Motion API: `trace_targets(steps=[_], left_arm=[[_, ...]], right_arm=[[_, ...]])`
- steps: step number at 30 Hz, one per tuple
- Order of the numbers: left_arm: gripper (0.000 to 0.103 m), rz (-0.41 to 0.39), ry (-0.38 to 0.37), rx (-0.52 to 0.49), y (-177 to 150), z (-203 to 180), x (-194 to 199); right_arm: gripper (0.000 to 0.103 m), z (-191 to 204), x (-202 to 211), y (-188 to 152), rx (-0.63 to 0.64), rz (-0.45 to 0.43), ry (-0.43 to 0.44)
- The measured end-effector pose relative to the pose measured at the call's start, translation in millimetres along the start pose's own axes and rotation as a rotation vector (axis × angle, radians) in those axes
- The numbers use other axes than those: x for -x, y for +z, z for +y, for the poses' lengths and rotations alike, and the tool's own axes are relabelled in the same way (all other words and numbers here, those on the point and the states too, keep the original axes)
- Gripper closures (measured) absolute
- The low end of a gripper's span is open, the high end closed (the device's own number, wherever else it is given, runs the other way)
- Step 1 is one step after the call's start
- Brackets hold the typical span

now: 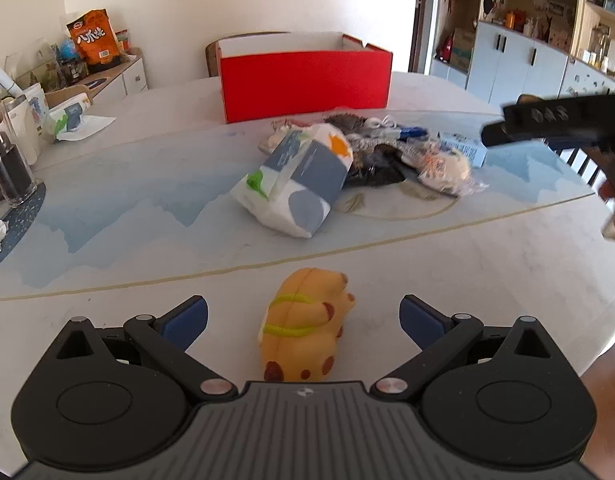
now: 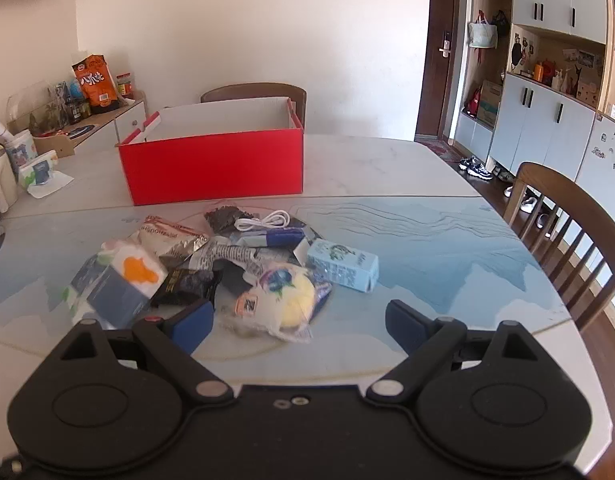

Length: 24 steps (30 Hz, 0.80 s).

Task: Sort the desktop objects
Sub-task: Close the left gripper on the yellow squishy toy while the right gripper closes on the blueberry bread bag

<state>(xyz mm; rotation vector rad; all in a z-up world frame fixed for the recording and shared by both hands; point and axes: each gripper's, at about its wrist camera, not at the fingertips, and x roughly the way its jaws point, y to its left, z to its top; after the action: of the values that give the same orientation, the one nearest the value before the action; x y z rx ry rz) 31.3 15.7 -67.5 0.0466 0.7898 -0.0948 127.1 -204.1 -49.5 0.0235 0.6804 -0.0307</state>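
Observation:
My left gripper [image 1: 303,316] is open, its blue pads on either side of a yellow squishy animal toy [image 1: 305,326] lying on the table near the front edge, not touching it. My right gripper [image 2: 299,320] is open and empty, just short of a wrapped yellow-white bun [image 2: 283,300] at the near edge of a pile of objects. The pile holds a tissue pack [image 2: 115,284], a light blue carton [image 2: 343,264], a white cable [image 2: 263,222] and dark snack packets [image 2: 187,284]. An open red box [image 2: 215,160] stands behind the pile. The right gripper shows as a dark blurred shape in the left wrist view [image 1: 555,124].
A wooden chair [image 2: 567,216] stands at the table's right edge and another behind the red box [image 2: 255,92]. A tissue pack [image 1: 71,118], jars and cups [image 1: 7,160] sit at the left. A sideboard with an orange snack bag [image 2: 95,84] is at the far left.

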Motion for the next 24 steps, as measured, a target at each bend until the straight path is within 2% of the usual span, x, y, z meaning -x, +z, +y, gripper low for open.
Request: trace_targets(steps=[8, 12, 17, 19, 24], left_arm=[[0.001, 0.001, -0.007, -0.018, -2, 2, -12], [0.005, -0.010, -0.008, -0.034, -2, 2, -16], [0.013, 0.007, -0.011, -0.044, -4, 3, -21], [0.023, 0.012, -0.008, -0.042, -5, 4, -23], [0.035, 0.025, -0.019, -0.030, -5, 8, -27]], right_arm=[[0.010, 11, -45, 8, -0.005, 0.042, -0.029], [0.011, 14, -65, 9, -0.012, 0.073, -0.056], [0.014, 16, -85, 11, -0.039, 0.101, -0.075], [0.016, 16, -92, 12, -0.043, 0.112, -0.083], [0.021, 16, -103, 12, -0.052, 0.141, -0.088]])
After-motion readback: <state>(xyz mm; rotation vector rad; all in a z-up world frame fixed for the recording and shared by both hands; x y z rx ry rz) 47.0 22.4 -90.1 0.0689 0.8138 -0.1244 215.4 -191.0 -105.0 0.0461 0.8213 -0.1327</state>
